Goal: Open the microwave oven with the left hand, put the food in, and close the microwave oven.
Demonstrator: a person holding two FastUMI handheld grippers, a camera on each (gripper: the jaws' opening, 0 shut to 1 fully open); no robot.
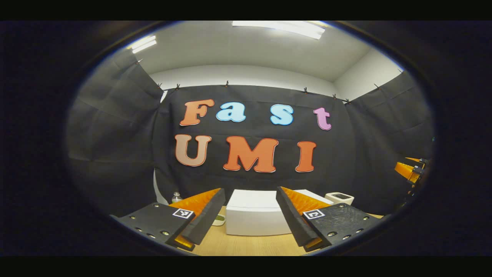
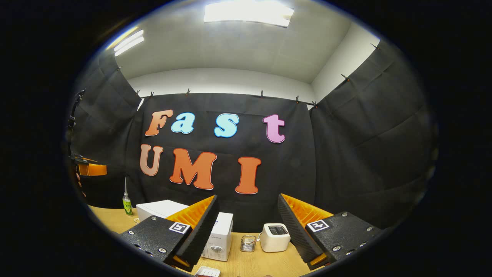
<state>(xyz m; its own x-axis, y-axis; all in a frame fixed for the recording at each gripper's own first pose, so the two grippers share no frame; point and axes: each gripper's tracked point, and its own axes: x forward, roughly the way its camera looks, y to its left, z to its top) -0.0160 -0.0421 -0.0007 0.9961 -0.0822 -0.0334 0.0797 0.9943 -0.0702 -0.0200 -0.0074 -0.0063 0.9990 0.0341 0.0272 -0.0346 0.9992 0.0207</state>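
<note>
Left gripper (image 1: 250,221): jaws spread wide, empty, held above table (image 1: 246,244), facing microwave (image 1: 255,215) standing shut between fingers in view. Toaster (image 1: 339,198) just right of microwave. Right gripper (image 2: 248,231): jaws released, empty; microwave (image 2: 221,236) behind left finger, toaster (image 2: 275,237) between fingers.

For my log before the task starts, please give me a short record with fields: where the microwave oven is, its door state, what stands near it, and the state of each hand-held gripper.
microwave oven: white box on the wooden table, ahead of the left hand-held gripper
door: looks closed
right of it: small wire basket, then a white toaster
left of it: bottle
left hand-held gripper: open, holds nothing
right hand-held gripper: open, holds nothing
</note>
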